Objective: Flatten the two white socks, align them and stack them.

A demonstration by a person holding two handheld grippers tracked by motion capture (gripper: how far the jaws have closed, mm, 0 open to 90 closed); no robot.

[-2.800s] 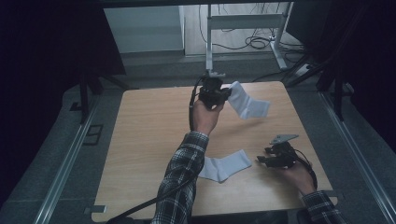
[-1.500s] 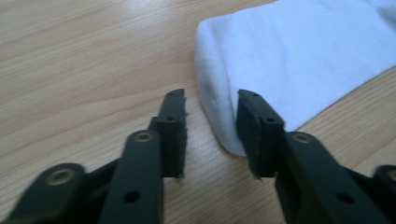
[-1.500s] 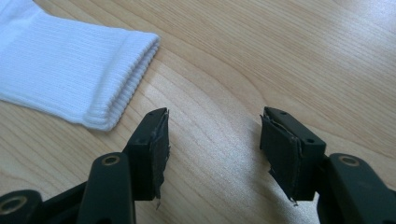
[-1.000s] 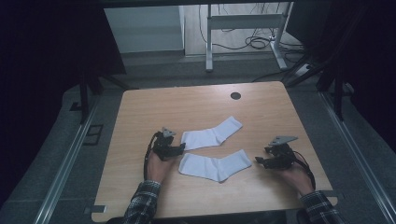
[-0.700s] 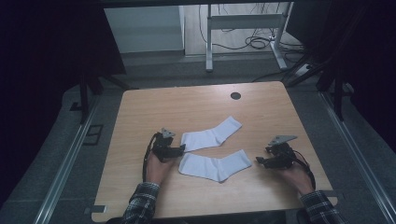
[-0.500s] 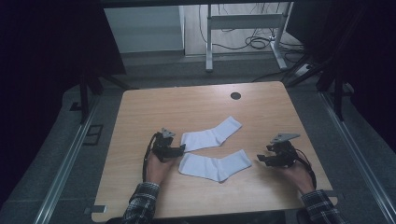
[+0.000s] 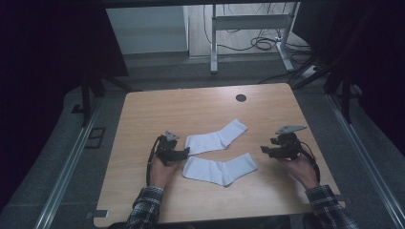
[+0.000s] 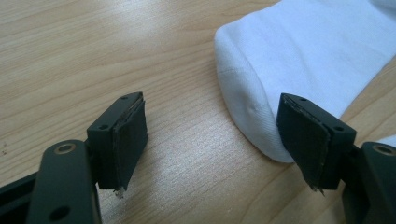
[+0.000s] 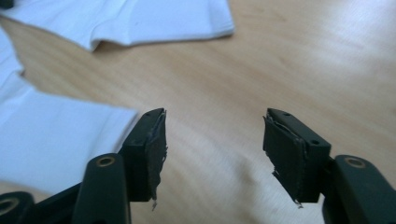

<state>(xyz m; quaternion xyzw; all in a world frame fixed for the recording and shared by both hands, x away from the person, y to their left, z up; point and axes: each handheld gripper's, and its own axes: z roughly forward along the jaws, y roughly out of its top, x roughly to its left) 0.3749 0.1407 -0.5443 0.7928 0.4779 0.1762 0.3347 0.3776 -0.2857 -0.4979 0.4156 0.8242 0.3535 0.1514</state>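
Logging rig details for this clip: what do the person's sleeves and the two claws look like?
Both sleeves are dark plaid with pale lines. Each claw, left and right, is black with a grey three-cornered plate on top and a trailing black cable. Up close, the jaws are flat black blocks with small screw holes and worn, frayed dark pads.

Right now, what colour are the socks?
White socks; the left gripper view shows it best.

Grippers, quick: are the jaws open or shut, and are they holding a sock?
Left gripper: open, holding nothing; the upper sock's end lies by one jaw.
Right gripper: open, empty, jaws just been closing.
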